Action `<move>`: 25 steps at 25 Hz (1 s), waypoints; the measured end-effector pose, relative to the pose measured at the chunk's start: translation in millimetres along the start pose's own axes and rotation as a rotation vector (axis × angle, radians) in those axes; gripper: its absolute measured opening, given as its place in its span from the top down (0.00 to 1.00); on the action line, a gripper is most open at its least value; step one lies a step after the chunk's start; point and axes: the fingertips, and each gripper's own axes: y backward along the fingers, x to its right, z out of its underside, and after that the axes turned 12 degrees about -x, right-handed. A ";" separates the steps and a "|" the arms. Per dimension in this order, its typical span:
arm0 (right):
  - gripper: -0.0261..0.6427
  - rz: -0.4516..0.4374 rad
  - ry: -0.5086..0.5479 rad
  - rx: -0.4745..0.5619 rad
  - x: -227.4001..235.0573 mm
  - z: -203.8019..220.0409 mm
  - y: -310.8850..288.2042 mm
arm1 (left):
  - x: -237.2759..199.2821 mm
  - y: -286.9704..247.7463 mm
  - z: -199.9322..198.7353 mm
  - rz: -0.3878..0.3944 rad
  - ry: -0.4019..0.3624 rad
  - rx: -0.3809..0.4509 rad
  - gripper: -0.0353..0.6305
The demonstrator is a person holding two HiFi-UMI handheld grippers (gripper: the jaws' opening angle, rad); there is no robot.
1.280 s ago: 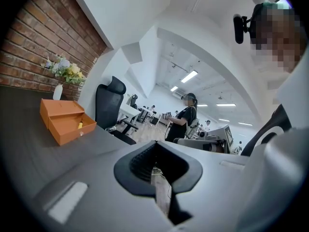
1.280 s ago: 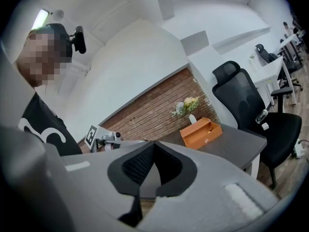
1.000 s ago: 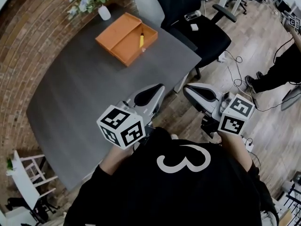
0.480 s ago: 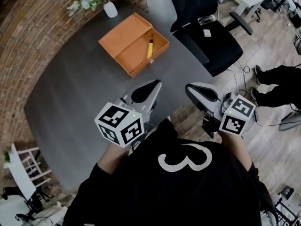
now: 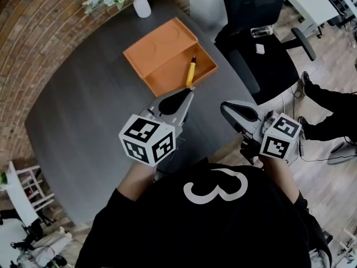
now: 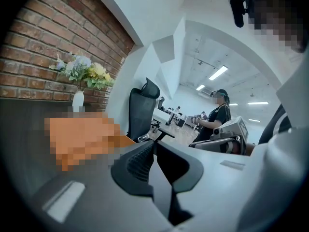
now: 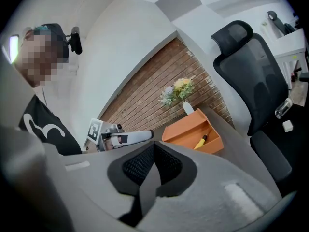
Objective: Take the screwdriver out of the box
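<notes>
**A:** Where is the screwdriver?

**B:** The yellow screwdriver (image 5: 191, 72) lies inside the open orange box (image 5: 159, 49), in the right half as the head view shows it. Its dark end points away from the person. The box stands on the dark surface (image 5: 83, 121), near a white vase (image 5: 142, 7) with flowers.

**A:** And the left gripper?

**B:** The left gripper (image 5: 187, 97) hangs over the surface. Its tips are just before the near corner of the box and do not touch it. The jaws are almost together and are starting to open, and nothing is between them.

**A:** And the right one?

**B:** The right gripper (image 5: 226, 106) is beside the left one, past the edge of the surface and apart from the box. Its jaws are clenched, with nothing between them.
</notes>
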 end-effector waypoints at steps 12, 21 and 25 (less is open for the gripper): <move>0.96 -0.110 -0.024 -0.075 41.4 -11.0 -4.2 | -34.7 -50.8 -15.0 -0.164 -0.018 -0.131 0.79; 0.96 -0.234 -0.007 -0.135 81.8 -32.1 6.6 | -62.6 -86.6 -18.9 -0.313 0.031 -0.237 0.76; 0.96 -0.268 -0.010 -0.165 99.8 -32.1 11.6 | -69.1 -100.6 -14.8 -0.359 0.035 -0.311 0.72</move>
